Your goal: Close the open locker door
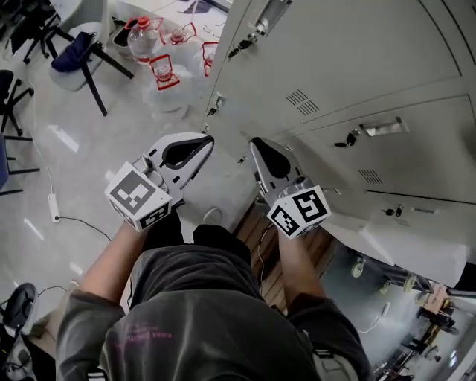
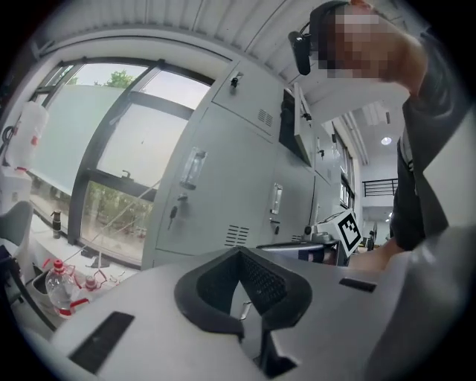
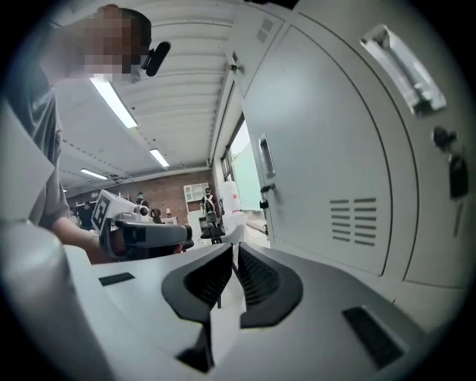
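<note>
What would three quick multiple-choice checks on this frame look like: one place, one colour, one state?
1. Where do the water jugs stand?
A. on the floor beside the lockers
B. on top of the lockers
C. on a shelf

2. What colour are the jugs' caps?
A. blue
B. red
C. green

3. What is between the jaws of the left gripper?
A. a key
B. a door handle
C. nothing

Answers:
1 A: the head view shows the jugs down on the floor, left of the lockers.
2 B: the caps and carry handles are plainly red.
3 C: the left gripper view shows the jaws meeting at their tips with no thing between them.
</note>
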Demonstrator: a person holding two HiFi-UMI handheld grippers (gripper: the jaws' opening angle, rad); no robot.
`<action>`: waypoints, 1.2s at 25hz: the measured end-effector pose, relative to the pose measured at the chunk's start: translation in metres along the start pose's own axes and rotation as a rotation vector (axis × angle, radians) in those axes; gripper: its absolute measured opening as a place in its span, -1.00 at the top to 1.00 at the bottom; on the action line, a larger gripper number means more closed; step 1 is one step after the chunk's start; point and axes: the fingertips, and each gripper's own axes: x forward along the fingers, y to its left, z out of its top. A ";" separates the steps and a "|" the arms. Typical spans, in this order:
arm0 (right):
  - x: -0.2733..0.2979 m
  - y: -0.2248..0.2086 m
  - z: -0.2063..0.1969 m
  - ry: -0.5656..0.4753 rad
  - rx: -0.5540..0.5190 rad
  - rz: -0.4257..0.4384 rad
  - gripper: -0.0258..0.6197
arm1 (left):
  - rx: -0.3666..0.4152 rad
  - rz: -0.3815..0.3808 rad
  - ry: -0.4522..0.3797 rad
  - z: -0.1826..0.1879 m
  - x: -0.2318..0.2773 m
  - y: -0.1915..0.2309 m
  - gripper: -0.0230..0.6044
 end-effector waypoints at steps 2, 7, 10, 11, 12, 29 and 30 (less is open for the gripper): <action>-0.023 0.007 0.027 -0.048 -0.017 0.008 0.81 | 0.020 -0.011 -0.007 0.016 0.004 -0.023 0.90; -0.078 0.020 0.067 -0.118 -0.023 0.012 0.82 | 0.091 -0.041 -0.050 0.058 0.007 -0.077 0.90; -0.110 0.026 0.081 -0.143 -0.015 0.010 0.82 | 0.119 -0.047 -0.060 0.076 0.006 -0.105 0.90; -0.119 0.028 0.086 -0.149 -0.019 0.006 0.82 | 0.127 -0.051 -0.063 0.081 0.005 -0.114 0.90; -0.129 0.029 0.091 -0.156 -0.023 -0.001 0.82 | 0.135 -0.057 -0.066 0.087 0.004 -0.122 0.90; -0.173 0.054 0.134 -0.267 -0.022 -0.247 0.83 | 0.199 -0.321 -0.073 0.135 0.009 -0.147 0.90; -0.170 0.056 0.135 -0.270 -0.019 -0.260 0.83 | 0.201 -0.335 -0.073 0.136 0.008 -0.144 0.90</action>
